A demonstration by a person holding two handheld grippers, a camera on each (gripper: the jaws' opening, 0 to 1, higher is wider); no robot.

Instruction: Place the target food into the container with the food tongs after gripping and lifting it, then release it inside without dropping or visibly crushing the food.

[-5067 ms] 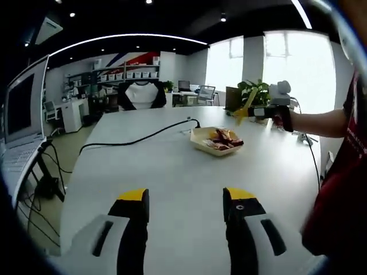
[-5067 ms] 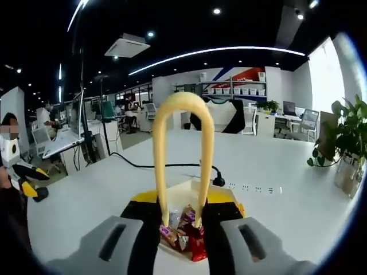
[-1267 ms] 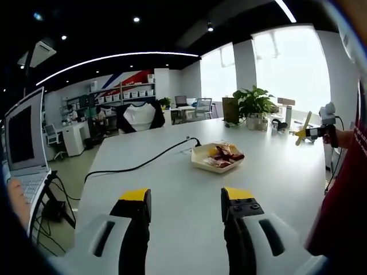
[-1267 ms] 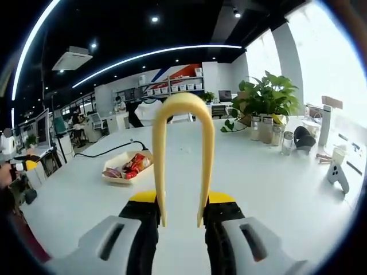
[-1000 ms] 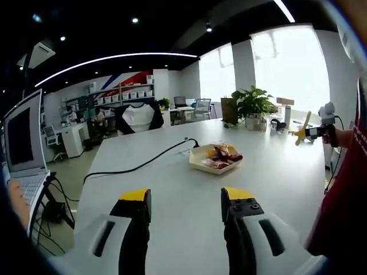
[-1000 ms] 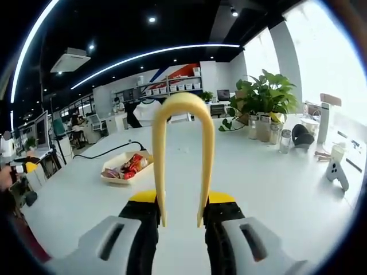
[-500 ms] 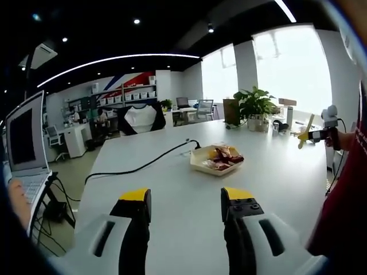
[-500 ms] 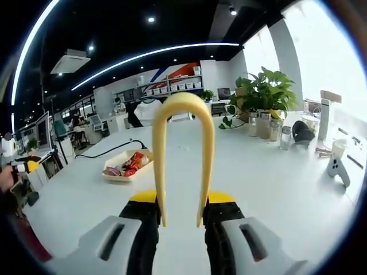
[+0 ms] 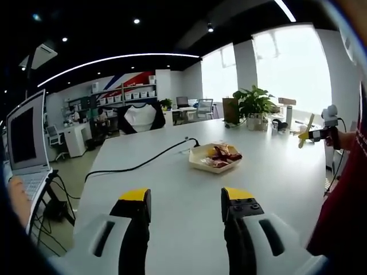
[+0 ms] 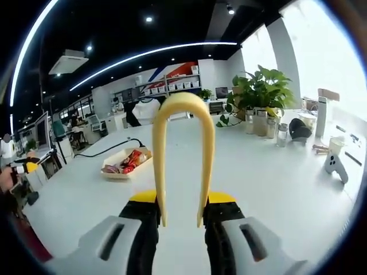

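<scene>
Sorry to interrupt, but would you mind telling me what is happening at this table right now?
A person is working with a two-jaw gripper in each hand over a white table. The right gripper is shut on yellow food tongs, whose tips hold nothing. A shallow tray of wrapped snacks sits apart from the tongs, beside a black cable. The left gripper is open and empty, held above bare tabletop.
</scene>
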